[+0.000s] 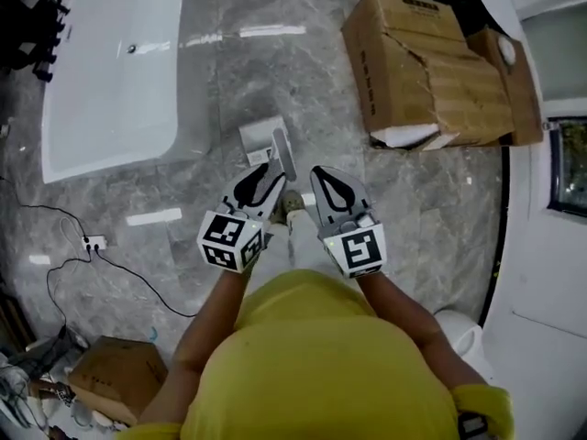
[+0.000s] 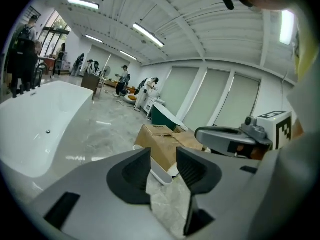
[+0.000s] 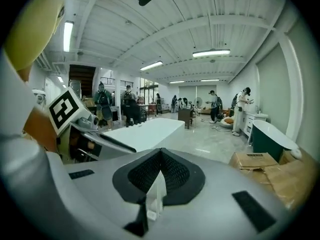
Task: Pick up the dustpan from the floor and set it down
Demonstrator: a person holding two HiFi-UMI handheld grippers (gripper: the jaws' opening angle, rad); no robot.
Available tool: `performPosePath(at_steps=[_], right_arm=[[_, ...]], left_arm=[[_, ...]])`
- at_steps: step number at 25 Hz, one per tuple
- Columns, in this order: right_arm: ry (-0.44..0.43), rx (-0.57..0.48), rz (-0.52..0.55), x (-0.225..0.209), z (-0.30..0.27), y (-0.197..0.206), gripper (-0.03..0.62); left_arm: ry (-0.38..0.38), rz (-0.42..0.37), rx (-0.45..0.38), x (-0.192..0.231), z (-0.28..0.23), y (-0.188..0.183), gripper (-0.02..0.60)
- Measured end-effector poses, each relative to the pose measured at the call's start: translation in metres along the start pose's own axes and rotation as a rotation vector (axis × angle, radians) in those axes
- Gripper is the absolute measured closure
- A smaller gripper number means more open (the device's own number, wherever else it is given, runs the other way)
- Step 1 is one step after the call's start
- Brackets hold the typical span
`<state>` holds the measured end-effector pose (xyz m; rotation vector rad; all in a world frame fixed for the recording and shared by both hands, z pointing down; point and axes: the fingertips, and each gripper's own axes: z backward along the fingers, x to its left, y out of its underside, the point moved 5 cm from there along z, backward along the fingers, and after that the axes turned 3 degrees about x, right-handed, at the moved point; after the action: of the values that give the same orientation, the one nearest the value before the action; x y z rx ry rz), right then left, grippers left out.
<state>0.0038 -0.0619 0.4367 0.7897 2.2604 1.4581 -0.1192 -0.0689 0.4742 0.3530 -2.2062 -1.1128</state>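
Observation:
The grey dustpan lies on the marble floor, its long handle pointing back toward the person. My left gripper hovers just beside the near end of that handle; its jaws stand open with only floor showing between them in the left gripper view. My right gripper is a little to the right of the handle, clear of it, with its jaws shut and nothing between them. The dustpan does not show in either gripper view.
A white bathtub fills the upper left. A torn cardboard box on white foam sits upper right. A power strip with cables lies at left, a smaller box at lower left, and a toilet at lower right.

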Motion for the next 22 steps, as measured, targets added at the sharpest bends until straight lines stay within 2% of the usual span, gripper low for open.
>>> performPosePath(at_steps=[11, 15, 22], right_arm=[[-0.020, 0.053, -0.004, -0.007, -0.009, 0.012, 0.583], [-0.034, 0.067, -0.005, -0.010, -0.012, 0.016, 0.583], [-0.054, 0.108, -0.018, -0.015, -0.018, 0.028, 0.583]], left_arm=[[0.100, 0.123, 0.103, 0.011, -0.032, 0.022, 0.330], [0.133, 0.193, 0.132, 0.017, -0.046, 0.031, 0.300], [0.187, 0.266, 0.172, 0.023, -0.064, 0.047, 0.290]])
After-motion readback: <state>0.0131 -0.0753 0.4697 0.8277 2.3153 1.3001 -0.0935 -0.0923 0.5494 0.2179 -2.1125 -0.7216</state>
